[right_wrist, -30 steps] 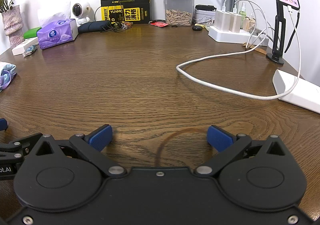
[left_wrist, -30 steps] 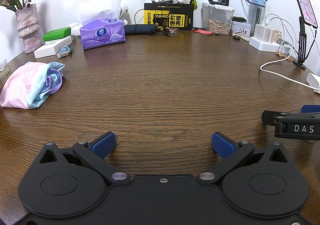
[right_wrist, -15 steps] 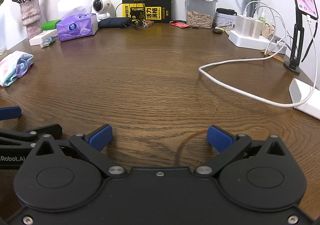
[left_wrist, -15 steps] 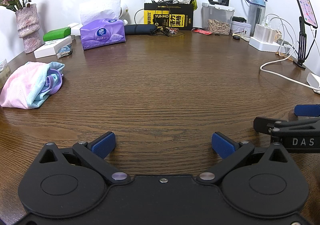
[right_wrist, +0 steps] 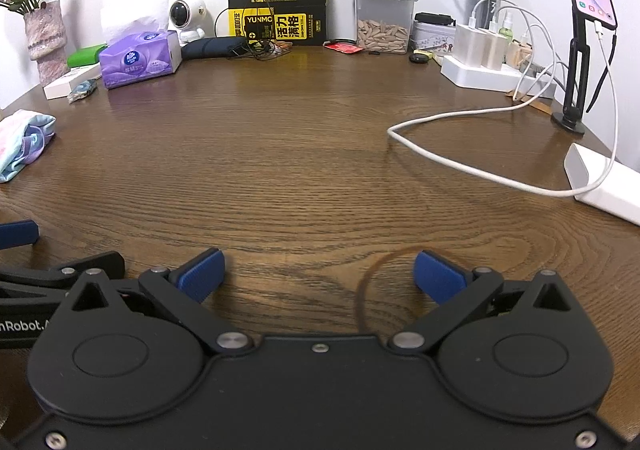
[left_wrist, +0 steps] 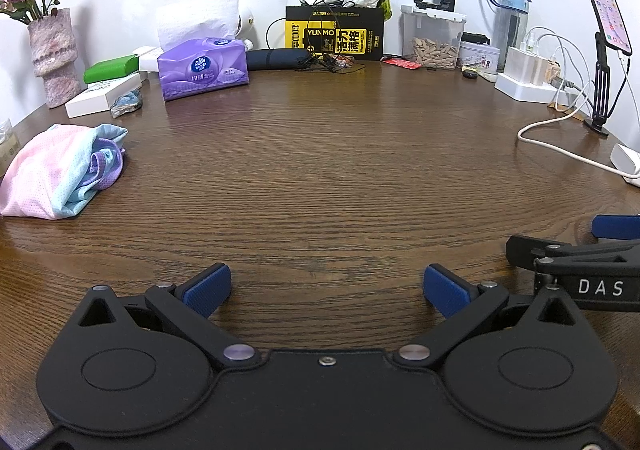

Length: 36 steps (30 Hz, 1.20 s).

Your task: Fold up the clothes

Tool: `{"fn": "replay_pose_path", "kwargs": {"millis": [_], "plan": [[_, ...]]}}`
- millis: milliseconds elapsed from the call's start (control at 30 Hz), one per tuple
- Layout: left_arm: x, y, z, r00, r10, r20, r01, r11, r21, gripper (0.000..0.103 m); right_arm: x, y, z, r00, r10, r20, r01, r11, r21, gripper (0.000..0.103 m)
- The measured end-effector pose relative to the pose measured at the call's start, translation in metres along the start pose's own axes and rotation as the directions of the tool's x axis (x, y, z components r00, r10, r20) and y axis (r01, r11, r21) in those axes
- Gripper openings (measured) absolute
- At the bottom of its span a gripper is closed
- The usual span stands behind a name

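A bunched pink, light-blue and purple mesh garment (left_wrist: 60,170) lies at the left of the brown wooden table (left_wrist: 320,178); it also shows at the left edge of the right wrist view (right_wrist: 24,142). My left gripper (left_wrist: 327,287) is open and empty, low over the table's near side, well right of the garment. My right gripper (right_wrist: 319,275) is open and empty just right of it. Each gripper shows at the edge of the other's view: the right one (left_wrist: 580,254), the left one (right_wrist: 48,250).
Along the back wall stand a vase (left_wrist: 56,58), a purple tissue pack (left_wrist: 202,68), a black-yellow box (left_wrist: 334,34), a clear container (left_wrist: 434,38) and a water bottle (left_wrist: 512,10). At the right are a white power strip (right_wrist: 492,76), a white cable (right_wrist: 472,170), a phone stand (right_wrist: 576,50) and a white box (right_wrist: 604,182).
The right gripper has swung to the left, so the garment and vase have come into its view. It sits closer beside the left gripper. The left gripper has stayed still.
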<state>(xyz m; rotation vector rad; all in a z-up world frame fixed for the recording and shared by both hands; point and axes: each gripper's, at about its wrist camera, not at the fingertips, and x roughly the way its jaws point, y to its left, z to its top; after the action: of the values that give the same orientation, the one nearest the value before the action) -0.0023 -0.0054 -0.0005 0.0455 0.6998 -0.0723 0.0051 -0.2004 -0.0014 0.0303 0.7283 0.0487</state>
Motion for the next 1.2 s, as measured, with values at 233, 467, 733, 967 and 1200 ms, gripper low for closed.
{"fn": "replay_pose_path", "kwargs": {"millis": [233, 467, 733, 967, 1200], "plan": [[-0.0001, -0.0005, -0.0001, 1.000, 0.001, 0.000, -0.001, 1.000, 0.002, 0.103, -0.0002, 0.0001, 0.0000, 1.000, -0.001, 0.000, 0.001, 1.000, 0.000, 0.103], [0.0001, -0.0004, -0.0001, 1.000, 0.002, 0.000, -0.002, 1.000, 0.003, 0.103, -0.0002, 0.0001, 0.0001, 1.000, -0.001, 0.000, 0.001, 1.000, 0.001, 0.103], [-0.0005, -0.0031, -0.0008, 1.000, 0.010, 0.000, -0.010, 1.000, 0.002, 0.103, 0.0005, 0.0003, 0.0001, 1.000, -0.005, 0.000, 0.005, 1.000, 0.002, 0.103], [-0.0022, -0.0047, -0.0018, 1.000, 0.020, -0.001, -0.020, 1.000, -0.009, 0.103, 0.0006, 0.0006, 0.0000, 1.000, -0.009, 0.000, 0.009, 1.000, 0.005, 0.103], [-0.0015, -0.0041, -0.0010, 1.000, 0.024, -0.001, -0.024, 1.000, -0.007, 0.103, 0.0000, 0.0009, -0.0002, 1.000, -0.012, 0.001, 0.012, 1.000, 0.007, 0.103]]}}
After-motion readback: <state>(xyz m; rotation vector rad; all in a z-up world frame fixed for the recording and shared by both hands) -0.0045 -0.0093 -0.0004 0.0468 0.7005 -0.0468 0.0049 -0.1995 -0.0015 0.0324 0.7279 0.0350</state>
